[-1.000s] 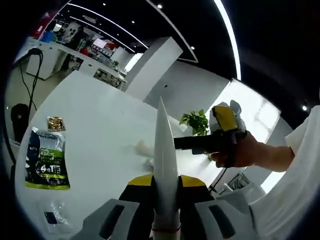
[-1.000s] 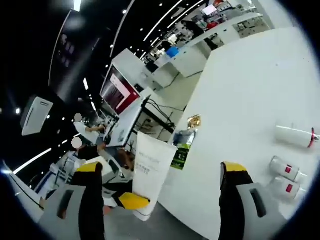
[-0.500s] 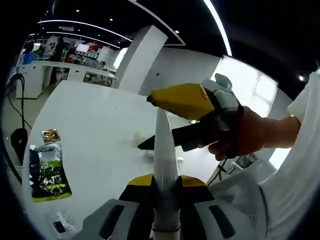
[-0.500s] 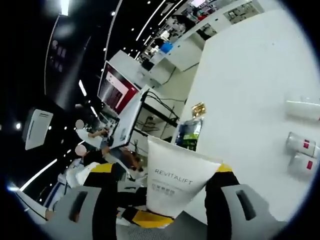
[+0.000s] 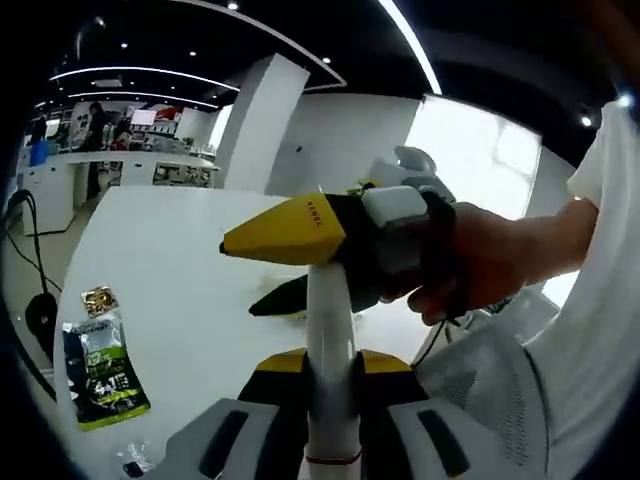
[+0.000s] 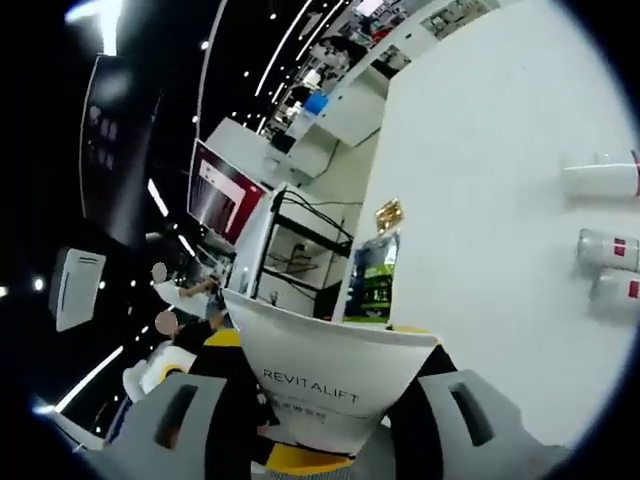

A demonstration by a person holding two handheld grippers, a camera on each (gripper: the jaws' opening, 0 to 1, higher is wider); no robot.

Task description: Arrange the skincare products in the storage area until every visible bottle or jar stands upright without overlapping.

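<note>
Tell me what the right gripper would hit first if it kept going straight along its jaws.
Most likely the white Revitalift tube held by the left gripper; it already sits between the right gripper jaws, though depth is uncertain.

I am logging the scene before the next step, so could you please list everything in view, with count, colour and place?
White squeeze tube printed REVITALIFT: one, held in the left gripper, flat end between the right gripper's jaws.
White bottles with red bands: three, lying on their sides on the table.
Green and black snack packet: one, flat near the table edge.
Small gold packet: one, beside the green packet.
White table: one, under everything.
Left gripper: yellow and black, shut on the tube.
Right gripper: yellow and black, jaws either side of the tube's end.
Person's hand: one, holding the right gripper.
</note>
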